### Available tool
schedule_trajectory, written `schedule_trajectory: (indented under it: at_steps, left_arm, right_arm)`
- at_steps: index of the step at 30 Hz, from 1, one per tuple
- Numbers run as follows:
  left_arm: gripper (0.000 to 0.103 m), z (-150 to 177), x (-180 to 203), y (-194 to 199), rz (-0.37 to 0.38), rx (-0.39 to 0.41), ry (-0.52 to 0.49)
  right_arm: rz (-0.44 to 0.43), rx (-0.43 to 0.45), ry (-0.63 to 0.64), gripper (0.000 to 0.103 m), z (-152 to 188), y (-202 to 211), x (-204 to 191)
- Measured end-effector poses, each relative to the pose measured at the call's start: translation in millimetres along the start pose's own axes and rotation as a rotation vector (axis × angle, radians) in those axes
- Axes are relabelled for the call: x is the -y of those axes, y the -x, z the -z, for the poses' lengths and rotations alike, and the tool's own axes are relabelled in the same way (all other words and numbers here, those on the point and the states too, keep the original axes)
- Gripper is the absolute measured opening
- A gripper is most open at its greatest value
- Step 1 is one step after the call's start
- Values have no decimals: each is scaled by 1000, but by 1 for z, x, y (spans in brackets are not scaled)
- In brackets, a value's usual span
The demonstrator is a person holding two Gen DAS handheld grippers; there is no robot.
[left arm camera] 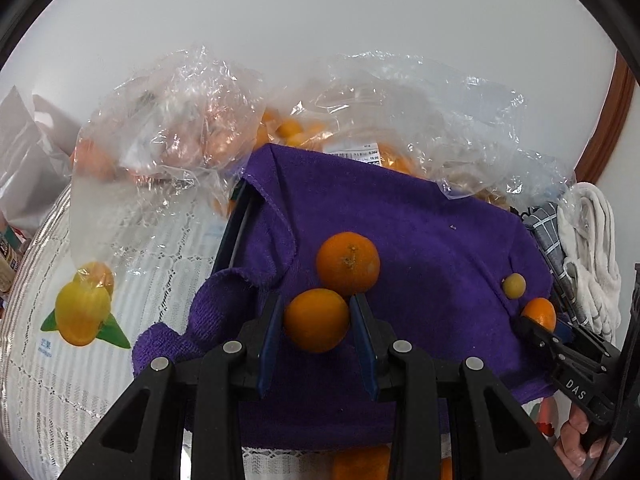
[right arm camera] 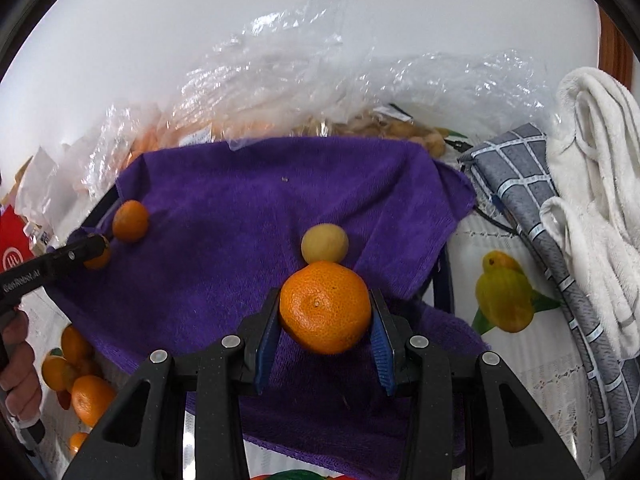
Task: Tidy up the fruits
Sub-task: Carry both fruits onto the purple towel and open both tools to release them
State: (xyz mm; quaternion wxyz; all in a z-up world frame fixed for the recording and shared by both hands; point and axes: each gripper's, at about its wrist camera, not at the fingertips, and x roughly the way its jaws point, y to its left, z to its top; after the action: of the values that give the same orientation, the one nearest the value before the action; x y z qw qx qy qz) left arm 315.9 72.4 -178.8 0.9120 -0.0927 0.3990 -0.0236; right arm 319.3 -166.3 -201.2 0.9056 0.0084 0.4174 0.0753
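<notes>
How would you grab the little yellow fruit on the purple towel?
Grip the little yellow fruit across its round middle, coming from above. It lies loose on the purple towel, with the orange held by the right gripper just in front of it, so a low approach looks blocked.

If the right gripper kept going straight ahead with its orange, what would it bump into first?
Probably the small yellow fruit. It sits on the purple towel just beyond the orange held in the right gripper, though depth is hard to judge.
</notes>
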Motion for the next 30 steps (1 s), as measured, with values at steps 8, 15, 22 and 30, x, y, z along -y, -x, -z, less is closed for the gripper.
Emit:
schedule_trajectory:
  at_steps: [8, 15, 22, 30]
  left_arm:
    - [33, 1, -1, -3, -20, 4, -7]
    - [51, -1, 0, 1, -3, 13, 1]
    - [51, -3, -7, 31, -38, 144, 20]
    - [51, 14, -17, 74, -24, 156, -20]
  right_arm:
    - [9, 14, -3, 47, 4, 3, 0]
    - [48, 63, 9, 62, 5, 15, -2]
    - [38, 177, -47, 60, 6, 49, 2]
    - [-39, 88, -30, 58, 9, 69, -20]
